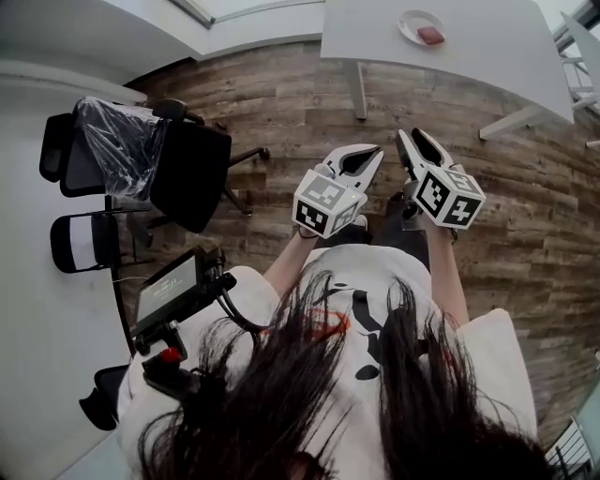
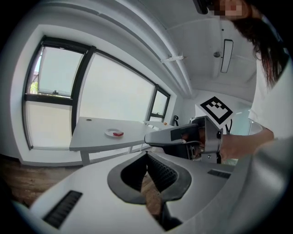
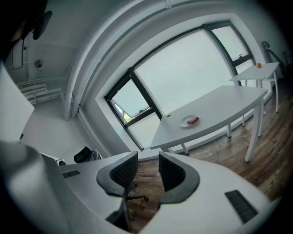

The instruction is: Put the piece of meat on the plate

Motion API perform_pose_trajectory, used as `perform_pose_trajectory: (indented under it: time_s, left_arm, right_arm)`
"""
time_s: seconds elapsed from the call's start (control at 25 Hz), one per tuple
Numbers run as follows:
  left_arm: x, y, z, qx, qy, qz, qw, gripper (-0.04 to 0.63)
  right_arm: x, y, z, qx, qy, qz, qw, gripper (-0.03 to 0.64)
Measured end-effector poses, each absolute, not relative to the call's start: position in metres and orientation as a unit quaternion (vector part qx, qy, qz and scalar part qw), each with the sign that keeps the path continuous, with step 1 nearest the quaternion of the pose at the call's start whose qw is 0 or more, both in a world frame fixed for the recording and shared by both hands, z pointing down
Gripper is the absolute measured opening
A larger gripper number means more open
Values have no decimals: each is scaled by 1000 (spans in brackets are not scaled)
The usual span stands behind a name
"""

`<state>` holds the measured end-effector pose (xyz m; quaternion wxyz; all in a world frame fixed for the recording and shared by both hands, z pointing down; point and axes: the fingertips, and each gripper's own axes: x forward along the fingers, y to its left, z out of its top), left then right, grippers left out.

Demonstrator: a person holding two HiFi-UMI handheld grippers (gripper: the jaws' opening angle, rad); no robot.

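Rough-grained wood planks made the floor [image 1: 281, 103]; the table [image 1: 487, 47] was smooth matt white; glossy clear plastic film wrapped the chair [image 1: 122, 141]; the left gripper [image 2: 147, 154] had a matt grey plastic shell.

The head view looks steeply down from above the person onto the left gripper [image 1: 375, 152], the right gripper [image 1: 404, 137] and the floor [image 1: 281, 103], with the desk [image 1: 469, 56] far off at its top edge. Each gripper view looks low along its own jaws toward that desk, well away. All three share the desk's near edge and the plate [image 1: 406, 21].
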<state>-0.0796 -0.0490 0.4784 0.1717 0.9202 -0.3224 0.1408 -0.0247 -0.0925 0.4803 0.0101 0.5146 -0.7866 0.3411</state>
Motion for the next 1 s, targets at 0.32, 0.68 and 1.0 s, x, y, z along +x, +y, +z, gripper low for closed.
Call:
perform_pose_trajectory:
  time_s: [0.32,0.68,1.0]
  left_arm:
    - [-95,-1,482,929,-293,120,192,5]
    - [-80,23,482,933,-276,120,198,6]
    - [-63,59,483,933,-276,118,200,5]
  right_arm:
    - [-46,-24,482,540,-767,344,16,149]
    - [-27,20,486,565,-745,355,12,149]
    - [-9,64,490,567,-741,359,8,149]
